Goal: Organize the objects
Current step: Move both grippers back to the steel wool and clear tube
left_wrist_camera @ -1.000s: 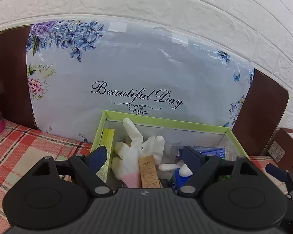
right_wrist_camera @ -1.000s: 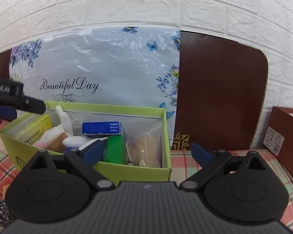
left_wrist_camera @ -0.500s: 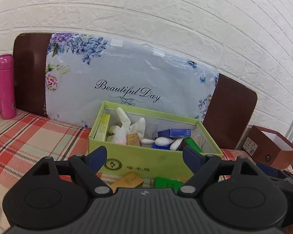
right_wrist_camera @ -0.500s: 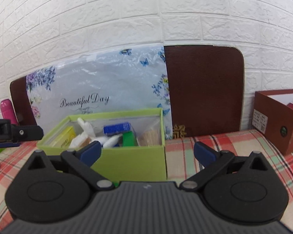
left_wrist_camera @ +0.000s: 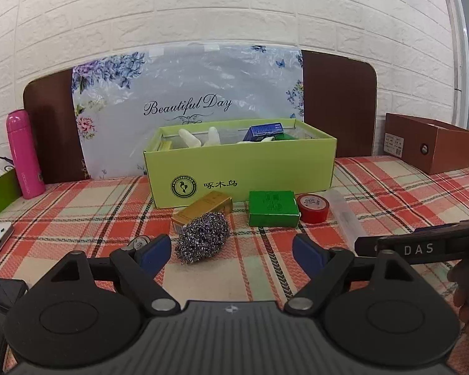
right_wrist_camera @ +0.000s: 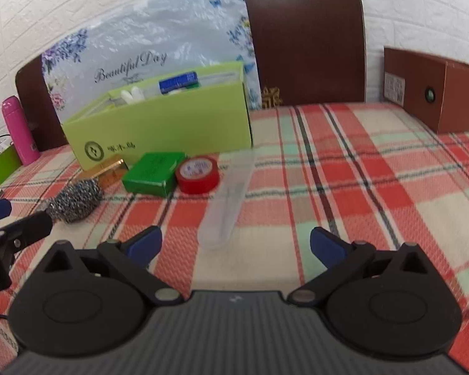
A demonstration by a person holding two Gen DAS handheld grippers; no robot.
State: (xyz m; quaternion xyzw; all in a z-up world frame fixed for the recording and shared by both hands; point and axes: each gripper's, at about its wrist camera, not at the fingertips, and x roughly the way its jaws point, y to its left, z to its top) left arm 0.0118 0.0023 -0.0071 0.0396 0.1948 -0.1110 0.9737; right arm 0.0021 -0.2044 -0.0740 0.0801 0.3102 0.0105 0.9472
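Plaid cloth point(left_wrist_camera: 390, 187) covers the table. Nearest, the left gripper point(left_wrist_camera: 231, 250) and right gripper point(right_wrist_camera: 236, 243) both gape wide, empty. Beyond lie a steel scourer point(left_wrist_camera: 202, 240), clear case point(right_wrist_camera: 228, 200), gold box point(left_wrist_camera: 203, 207), green box point(left_wrist_camera: 272, 208) and red tape point(left_wrist_camera: 313, 207), then the lime box point(left_wrist_camera: 240, 168) holding gloves.

green box point(left_wrist_camera: 240, 168): open-topped, upright, holds gloves, blue carton | steel scourer point(left_wrist_camera: 202, 240), gold box point(left_wrist_camera: 203, 207), green carton point(left_wrist_camera: 272, 208), red tape roll point(left_wrist_camera: 313, 207), clear case point(left_wrist_camera: 344, 215): on cloth in front
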